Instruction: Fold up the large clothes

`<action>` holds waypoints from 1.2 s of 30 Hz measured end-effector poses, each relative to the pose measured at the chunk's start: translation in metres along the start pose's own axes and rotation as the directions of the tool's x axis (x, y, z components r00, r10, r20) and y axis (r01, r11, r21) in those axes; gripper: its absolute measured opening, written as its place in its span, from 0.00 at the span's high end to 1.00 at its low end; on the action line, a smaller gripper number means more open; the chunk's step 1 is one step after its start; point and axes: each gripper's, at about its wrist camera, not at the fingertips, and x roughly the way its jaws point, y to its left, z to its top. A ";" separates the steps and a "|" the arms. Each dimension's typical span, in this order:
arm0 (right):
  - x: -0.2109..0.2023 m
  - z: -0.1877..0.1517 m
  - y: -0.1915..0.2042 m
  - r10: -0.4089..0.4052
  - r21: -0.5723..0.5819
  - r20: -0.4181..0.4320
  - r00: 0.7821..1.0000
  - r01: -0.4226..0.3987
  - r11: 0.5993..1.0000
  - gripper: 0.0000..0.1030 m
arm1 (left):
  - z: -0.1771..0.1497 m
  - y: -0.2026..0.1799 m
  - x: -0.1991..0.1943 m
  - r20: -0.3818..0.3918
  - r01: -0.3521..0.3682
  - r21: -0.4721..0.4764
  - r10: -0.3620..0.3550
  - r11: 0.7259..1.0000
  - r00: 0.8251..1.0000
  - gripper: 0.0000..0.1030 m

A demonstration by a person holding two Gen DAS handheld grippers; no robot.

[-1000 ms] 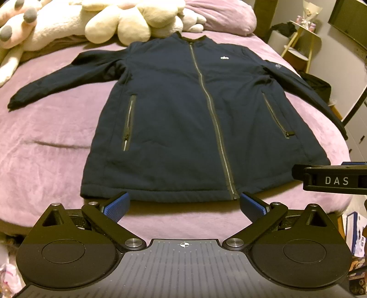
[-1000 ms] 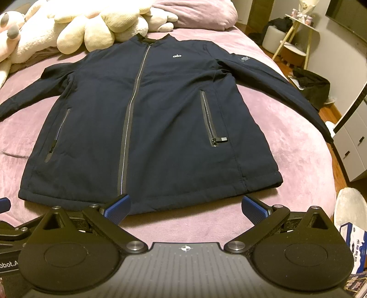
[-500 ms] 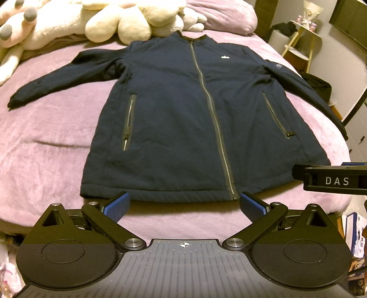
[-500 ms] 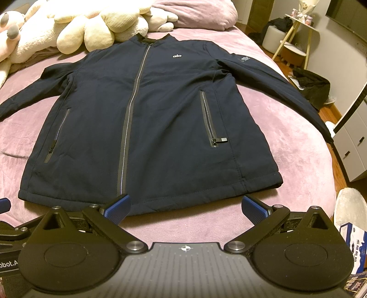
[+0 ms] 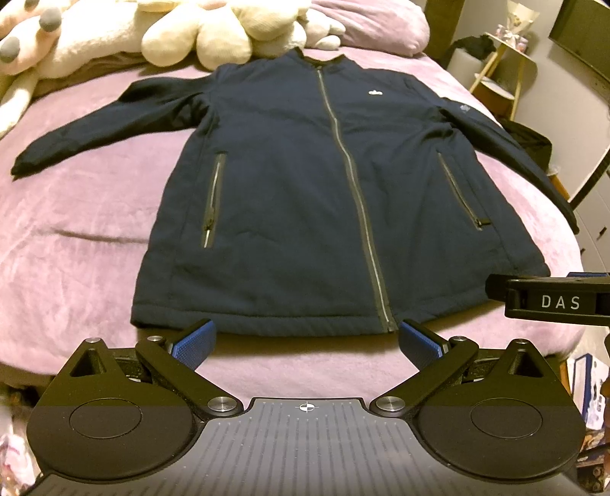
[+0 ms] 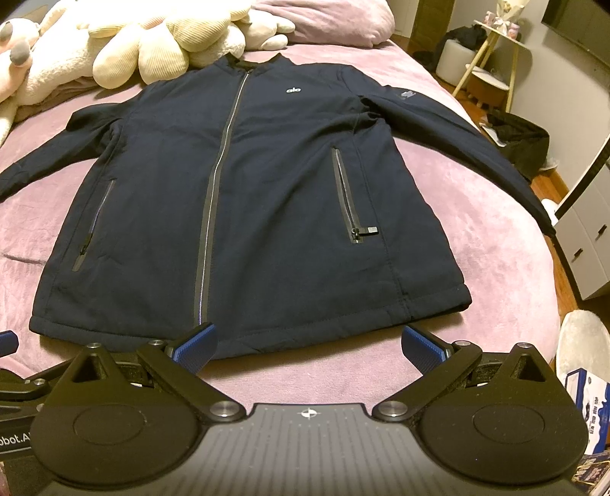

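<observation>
Currently I see the navy zip jacket (image 5: 305, 198) lying flat and face up on the pink bedspread (image 5: 76, 236), zipped shut, both sleeves spread outward, collar toward the plush toys (image 5: 213, 34). My left gripper (image 5: 307, 341) and right gripper (image 6: 309, 343) hover just short of the hem, fingers spread wide, grasping nothing.

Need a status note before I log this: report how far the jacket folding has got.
Done: the dark navy zip-up jacket lies flat and face up on the pink plush bedspread, front zipper closed, both sleeves spread out. In hand: nothing; the left gripper and right gripper are open just short of the hem. Left: every fold.
</observation>
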 end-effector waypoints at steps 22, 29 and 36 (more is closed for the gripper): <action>0.007 0.000 -0.001 0.003 0.005 -0.015 1.000 -0.003 1.000 0.00 | 0.002 0.002 0.006 -0.024 0.010 -0.019 -0.010 1.000 1.000 0.00; 0.012 0.000 -0.001 0.008 0.008 -0.028 1.000 -0.008 1.000 0.00 | 0.005 0.002 0.013 -0.044 0.011 -0.024 -0.012 1.000 0.999 0.00; 0.019 0.001 -0.015 0.118 0.051 0.058 0.991 -0.121 0.991 0.00 | 0.018 0.006 0.031 -0.039 0.003 -0.027 -0.004 1.000 0.999 0.00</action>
